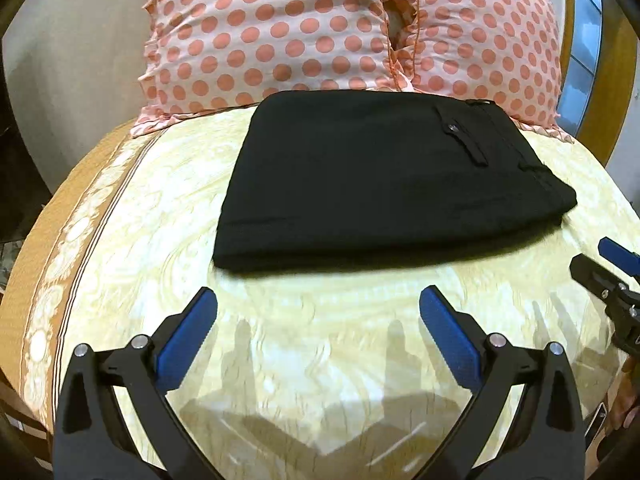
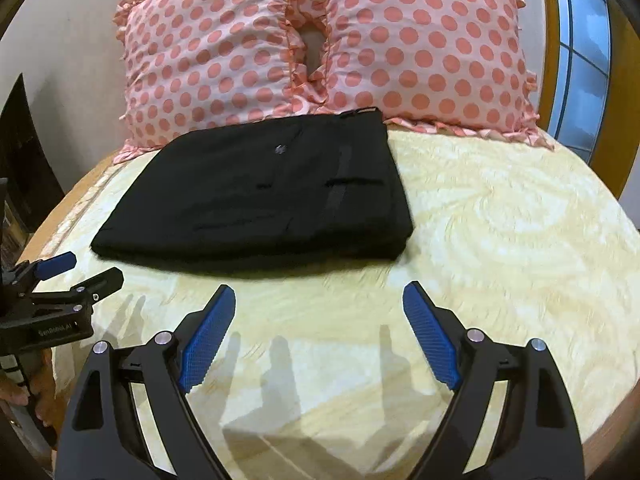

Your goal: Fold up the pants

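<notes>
Already folded into a neat black rectangle, the pants [image 1: 380, 176] lie mid-frame on the bed [image 1: 320, 360]; left gripper [image 1: 318, 302] and right gripper [image 2: 319, 298] hover below them, jaws spread and empty, apparently finished.

The two pink polka-dot ruffled pillows [image 1: 280, 40] run off the top edge, their lower edges hidden behind the folded black pants [image 1: 380, 176]; the right gripper [image 1: 600, 268] is cut at the frame's side.

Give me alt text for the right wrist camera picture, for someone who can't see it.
Black pants, folded into a flat rectangle, lie on a yellow patterned bedspread in front of two pink polka-dot pillows. The right hand-held gripper is open and empty over bare bedspread short of the pants, with the left hand-held gripper at the left edge.
</notes>
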A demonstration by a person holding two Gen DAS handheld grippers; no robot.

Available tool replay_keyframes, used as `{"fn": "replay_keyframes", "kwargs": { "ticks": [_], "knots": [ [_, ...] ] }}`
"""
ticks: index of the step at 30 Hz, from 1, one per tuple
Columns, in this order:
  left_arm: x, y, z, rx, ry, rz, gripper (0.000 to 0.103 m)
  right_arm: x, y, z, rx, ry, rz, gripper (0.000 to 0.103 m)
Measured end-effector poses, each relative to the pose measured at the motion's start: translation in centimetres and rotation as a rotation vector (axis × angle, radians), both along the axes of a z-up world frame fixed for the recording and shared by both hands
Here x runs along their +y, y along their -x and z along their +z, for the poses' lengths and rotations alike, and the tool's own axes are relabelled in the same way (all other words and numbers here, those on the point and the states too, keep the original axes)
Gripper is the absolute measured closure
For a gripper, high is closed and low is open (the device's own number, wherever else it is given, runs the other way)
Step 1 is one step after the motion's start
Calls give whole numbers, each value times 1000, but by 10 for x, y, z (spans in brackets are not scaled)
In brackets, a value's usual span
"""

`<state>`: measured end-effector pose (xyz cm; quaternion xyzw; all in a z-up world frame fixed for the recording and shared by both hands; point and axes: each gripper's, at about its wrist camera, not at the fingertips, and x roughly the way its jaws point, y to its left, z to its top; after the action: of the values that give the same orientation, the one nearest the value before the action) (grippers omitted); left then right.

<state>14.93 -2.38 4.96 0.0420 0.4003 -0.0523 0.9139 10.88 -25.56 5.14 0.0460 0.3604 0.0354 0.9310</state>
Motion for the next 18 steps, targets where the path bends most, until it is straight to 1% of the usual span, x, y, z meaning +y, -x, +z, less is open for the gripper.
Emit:
{"fn": "replay_keyframes", "kwargs": {
  "ticks": [4,8,11,14,15,16,18],
  "knots": [
    [2,17,-5,-4,-6,6,2,13,11,-10,8,14,10,12],
    [6,31,-11,-2,-3,17,2,23,18,-13,9,22,19,12],
    [13,38,-15,-2,0,37,2,26,23,-14,8,33,17,12],
    [21,40,-20,16,14,55,2,26,23,-18,23,27,10,11],
    [23,40,-22,21,25,58,2,26,23,-20,31,22,8,11],
    [24,42,-23,10,24,61,2,26,24,-23,37,24,6,10],
    [25,44,-23,1,21,60,2,30,25,-24,35,58,5,6]
  ]
}}
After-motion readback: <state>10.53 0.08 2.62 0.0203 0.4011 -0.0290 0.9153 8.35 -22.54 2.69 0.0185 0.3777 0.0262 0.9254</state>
